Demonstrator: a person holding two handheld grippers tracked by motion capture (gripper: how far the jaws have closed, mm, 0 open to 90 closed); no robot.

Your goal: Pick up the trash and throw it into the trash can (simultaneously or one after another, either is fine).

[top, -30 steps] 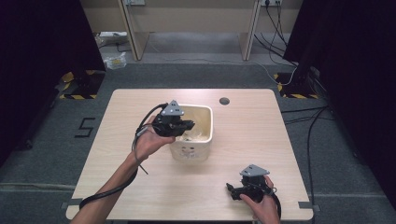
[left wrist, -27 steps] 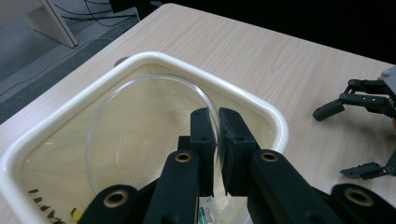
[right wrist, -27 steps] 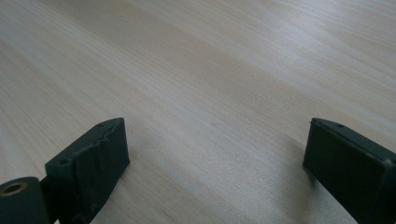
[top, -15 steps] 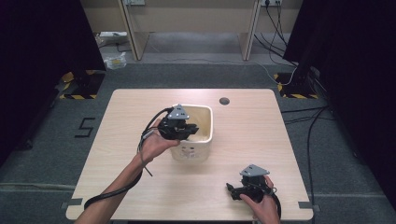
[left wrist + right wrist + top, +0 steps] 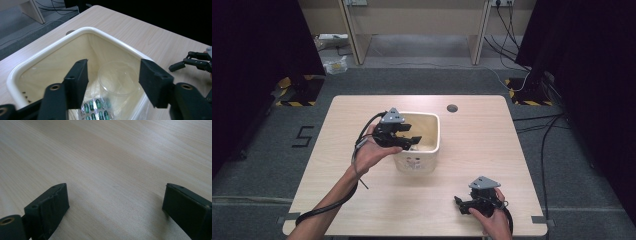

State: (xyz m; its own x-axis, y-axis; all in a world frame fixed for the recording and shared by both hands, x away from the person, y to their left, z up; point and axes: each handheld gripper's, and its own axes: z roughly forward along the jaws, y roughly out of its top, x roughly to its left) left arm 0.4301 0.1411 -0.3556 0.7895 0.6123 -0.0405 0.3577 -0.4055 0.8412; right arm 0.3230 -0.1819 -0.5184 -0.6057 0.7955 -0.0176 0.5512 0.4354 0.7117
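Right gripper (image 5: 460, 202): resting on the pale wooden table (image 5: 492, 145) at its near edge, nearer the person than the cream square plastic bin (image 5: 430, 146) and to the bin's right, well apart from it. Jaws spread wide, nothing between them, just bare tabletop in the right gripper view.

Left gripper (image 5: 412, 140): held over the bin's near-left rim, jaws pointing into it. Jaws have just been opening and now stand apart, released; pads touch nothing.

Inside the bin, seen in the left gripper view: a blister strip of green capsules (image 5: 96, 110) on the floor at the near side, and just behind it a clear round plastic cup (image 5: 118, 80), upright, mouth up, on the bin floor below the gap between the left jaws. Cup and strip look to be touching or overlapping; can't tell which.

Beyond the bin: a round dark cable hole (image 5: 452, 108) in the tabletop, near the far edge.
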